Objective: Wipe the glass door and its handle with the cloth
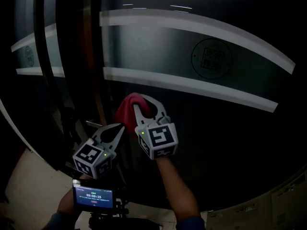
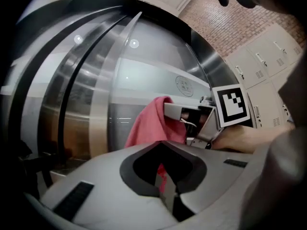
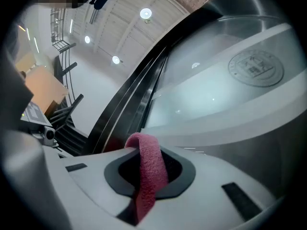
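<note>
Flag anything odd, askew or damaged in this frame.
Nothing stands out. The right gripper is shut on the red cloth at the glass door, and the left gripper appears to pinch a lower edge of the same cloth. No spill or damage shows.

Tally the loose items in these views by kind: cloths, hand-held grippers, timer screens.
cloth: 1
left hand-held gripper, right hand-held gripper: 2
timer screen: 1
Total: 4
</note>
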`<state>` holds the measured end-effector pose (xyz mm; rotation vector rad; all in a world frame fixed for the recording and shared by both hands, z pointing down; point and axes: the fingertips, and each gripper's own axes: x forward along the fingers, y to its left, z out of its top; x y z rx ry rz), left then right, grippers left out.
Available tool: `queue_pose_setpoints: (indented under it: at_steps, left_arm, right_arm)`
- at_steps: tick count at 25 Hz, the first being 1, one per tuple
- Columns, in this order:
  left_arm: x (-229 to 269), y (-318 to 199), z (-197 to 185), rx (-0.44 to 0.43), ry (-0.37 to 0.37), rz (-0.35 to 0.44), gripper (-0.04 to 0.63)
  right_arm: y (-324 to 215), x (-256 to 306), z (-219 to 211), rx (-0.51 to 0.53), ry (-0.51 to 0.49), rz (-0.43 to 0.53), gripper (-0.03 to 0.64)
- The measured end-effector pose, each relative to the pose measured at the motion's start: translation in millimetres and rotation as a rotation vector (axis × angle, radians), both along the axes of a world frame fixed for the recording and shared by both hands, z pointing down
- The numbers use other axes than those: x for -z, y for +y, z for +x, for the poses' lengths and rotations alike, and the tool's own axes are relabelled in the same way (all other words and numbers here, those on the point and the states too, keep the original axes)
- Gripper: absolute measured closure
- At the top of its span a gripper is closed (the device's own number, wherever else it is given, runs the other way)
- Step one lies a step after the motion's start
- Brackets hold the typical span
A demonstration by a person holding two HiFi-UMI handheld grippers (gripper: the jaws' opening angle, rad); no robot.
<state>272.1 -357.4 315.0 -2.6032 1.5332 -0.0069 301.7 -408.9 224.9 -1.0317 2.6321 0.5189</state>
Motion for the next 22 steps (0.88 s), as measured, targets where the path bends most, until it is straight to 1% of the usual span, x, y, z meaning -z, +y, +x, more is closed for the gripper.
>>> queue_pose_setpoints:
  at_steps: [3, 5, 7, 9, 12, 14, 16, 22]
  left_arm:
    - [-4.2, 3.3, -16.7, 0.010, 0.007, -0.005, 0.583]
    - [-7.4, 5.6, -18.5, -0.004, 0.004, -0.013, 0.583]
    - [-6.9, 8.0, -15.3, -0.013, 0.005, -0.026, 0.583]
    - [-8.2, 5.9, -10.7, -0.025, 0.010, -0.029, 0.583]
    - [-16.2, -2.8, 4.2, -0.058, 0.012, -0.028, 0.583]
    - [-18.9, -7.8, 23.4, -0.083, 0.011, -0.029, 0.583]
    - [-21.7, -11.0, 49.5, -0.116, 0.012, -0.035, 0.583]
    - [-25.4, -17.1, 134.7, -0.198, 0.023, -0.029, 0.581]
  right_arm:
    - [-10.9, -13.1, -41.1, 0.034, 0.014, -0.032, 0.588]
    - [-17.9, -25.7, -55.0, 0.031, 0.038, -0.058, 0.588]
    - [-22.2, -37.3, -57.2, 0.018, 0.066, -0.076, 0.588]
    - [-24.3, -41.5, -45.6, -0.001, 0.068, -0.081, 0.588]
    - [-27.9, -42.4, -1.1, -0.061, 0.024, -0.093, 0.588]
    - [-30.5, -42.9, 40.7, -0.117, -0.015, -0.106, 0.588]
    - [-30.8, -44.4, 87.9, -0.184, -0.034, -0.110, 0.588]
    - [-24.3, -50.3, 234.2, -0.390, -0.008, -0.092, 0.587]
